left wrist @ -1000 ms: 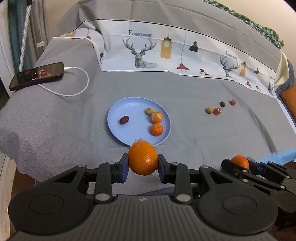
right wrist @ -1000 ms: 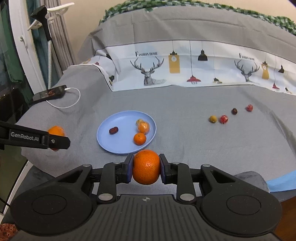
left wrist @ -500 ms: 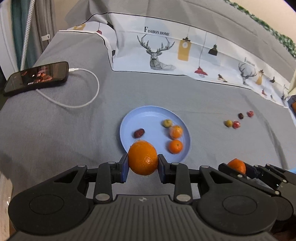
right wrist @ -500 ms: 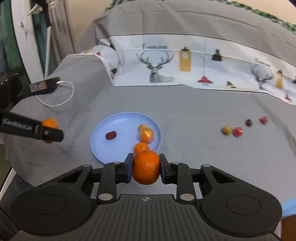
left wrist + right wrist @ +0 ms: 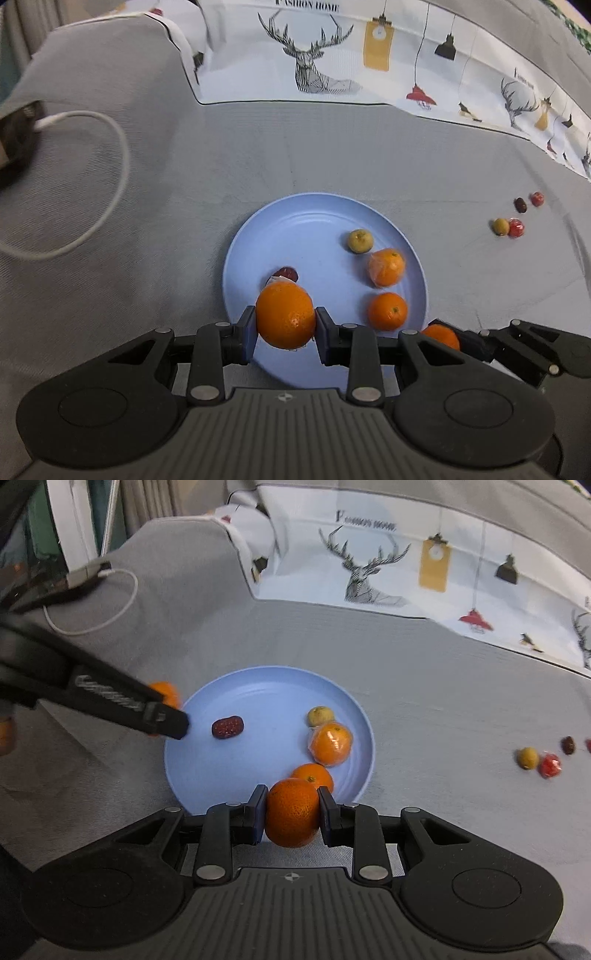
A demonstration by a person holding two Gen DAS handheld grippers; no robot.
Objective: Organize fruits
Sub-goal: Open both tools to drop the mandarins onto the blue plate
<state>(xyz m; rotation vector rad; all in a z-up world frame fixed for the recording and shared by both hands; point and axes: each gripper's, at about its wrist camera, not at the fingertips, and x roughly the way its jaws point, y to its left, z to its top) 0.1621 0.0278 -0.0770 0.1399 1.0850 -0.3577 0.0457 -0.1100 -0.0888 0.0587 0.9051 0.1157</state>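
Observation:
My left gripper (image 5: 285, 332) is shut on an orange (image 5: 285, 318) and holds it over the near left part of the blue plate (image 5: 314, 218). My right gripper (image 5: 292, 814) is shut on another orange (image 5: 291, 812) at the plate's (image 5: 266, 679) near right edge. On the plate lie two small oranges (image 5: 388, 311) (image 5: 386, 266), a yellow-green fruit (image 5: 360, 240) and a dark red date (image 5: 227, 727). The left gripper with its orange (image 5: 164, 694) shows in the right wrist view at the plate's left rim.
Several small fruits, yellow-green (image 5: 500, 226), red (image 5: 516, 228), dark (image 5: 520, 205) and red (image 5: 537, 198), lie on the grey cloth right of the plate. A white cable (image 5: 110, 147) loops at the far left. A deer-print cloth (image 5: 332, 55) covers the back.
Both grippers have moved forward with their oranges, from the near edge of the cloth to the plate. The left orange now hangs over the plate.

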